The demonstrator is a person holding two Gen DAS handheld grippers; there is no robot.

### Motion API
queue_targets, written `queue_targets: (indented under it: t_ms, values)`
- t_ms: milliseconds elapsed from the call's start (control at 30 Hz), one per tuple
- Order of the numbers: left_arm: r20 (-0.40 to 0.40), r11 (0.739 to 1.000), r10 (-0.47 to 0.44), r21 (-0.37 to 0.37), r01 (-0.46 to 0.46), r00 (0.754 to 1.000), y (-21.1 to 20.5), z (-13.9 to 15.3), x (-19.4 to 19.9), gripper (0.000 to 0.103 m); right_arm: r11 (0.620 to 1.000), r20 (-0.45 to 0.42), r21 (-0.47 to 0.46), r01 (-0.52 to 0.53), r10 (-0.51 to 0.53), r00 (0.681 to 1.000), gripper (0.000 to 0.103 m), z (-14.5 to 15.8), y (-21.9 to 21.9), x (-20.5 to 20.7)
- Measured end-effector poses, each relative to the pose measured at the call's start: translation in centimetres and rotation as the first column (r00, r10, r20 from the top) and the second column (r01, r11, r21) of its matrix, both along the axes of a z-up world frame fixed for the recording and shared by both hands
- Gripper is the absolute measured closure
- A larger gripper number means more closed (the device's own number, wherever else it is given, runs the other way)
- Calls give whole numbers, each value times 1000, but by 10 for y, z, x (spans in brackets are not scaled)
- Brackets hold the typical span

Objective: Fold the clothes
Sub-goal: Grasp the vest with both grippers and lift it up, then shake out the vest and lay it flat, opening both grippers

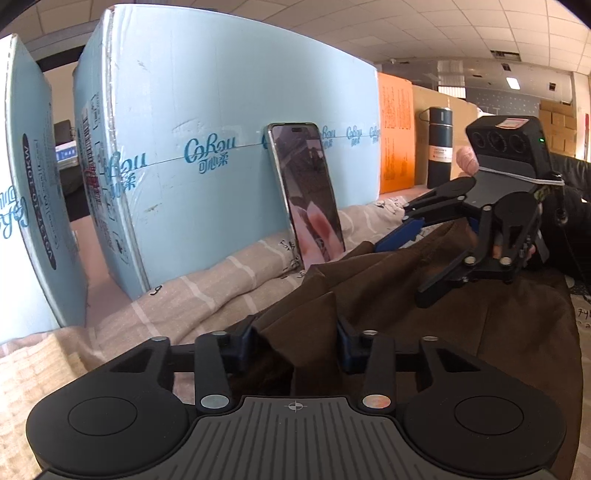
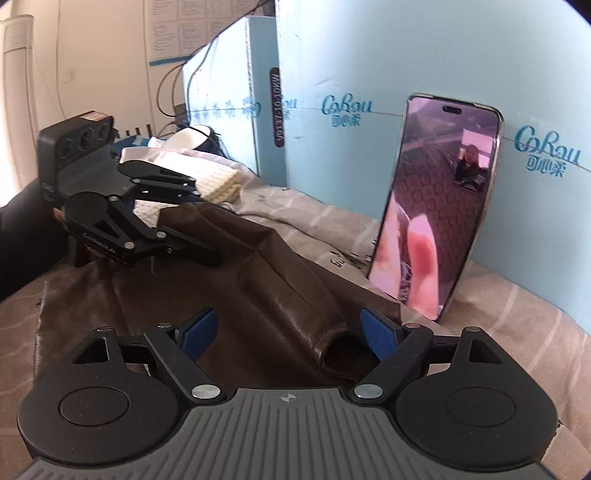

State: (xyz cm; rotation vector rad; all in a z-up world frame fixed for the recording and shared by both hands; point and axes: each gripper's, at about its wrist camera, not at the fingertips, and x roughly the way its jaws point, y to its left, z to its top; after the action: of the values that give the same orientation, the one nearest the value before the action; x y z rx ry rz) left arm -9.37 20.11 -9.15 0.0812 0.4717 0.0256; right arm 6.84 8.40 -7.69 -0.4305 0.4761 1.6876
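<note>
An office or storeroom used as a makeshift workspace: a grid of suspended ceiling tiles (image 1: 424, 33) with recessed light panels (image 1: 513, 82), stacked brown cartons (image 1: 557, 122) at the far wall, and large pale-blue tissue cartons (image 1: 229, 122) standing as a backdrop. A striped beige bedsheet (image 1: 207, 280) covers the work surface, and printed notices (image 2: 192, 18) hang on the wall.
</note>
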Motion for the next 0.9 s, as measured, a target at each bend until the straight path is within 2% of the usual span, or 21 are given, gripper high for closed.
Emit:
queue_targets:
  t_ms: [67,100,233,333,467,633,733,800,900]
  values:
    - [22,999,-25,25,24,999,-7,3,-3,79,999,-20,-16,42,-43,999,43,-3,3,8]
    - [42,999,-34,27,33,999,-11,6,-6,80,998,-21,-9,58,-58,998,61,-3,2,10]
    - [129,996,-78,51,72,989,-30,26,-24,82,996,-21,49,75,-74,997,81,6,-12,8]
    - [204,989,-142,80,128,969,-51,44,-46,82,989,5,122,83,-84,996,87,24,-37,-7]
    - [297,968,-253,84,238,921,-81,67,-85,82,960,-12,259,102,-102,995,89,53,-96,-34]
    - [352,927,-374,120,355,858,-126,79,-139,82,921,75,382,73,-109,991,90,80,-170,-94]
    - [380,911,-406,100,399,831,-141,77,-167,82,897,115,439,53,-114,987,90,91,-216,-134]
    - [395,904,-411,62,423,821,-145,72,-183,82,887,125,459,43,-113,986,90,93,-241,-157]
    - [380,907,-398,25,421,835,-150,63,-200,81,895,140,445,35,-108,984,90,92,-274,-195]
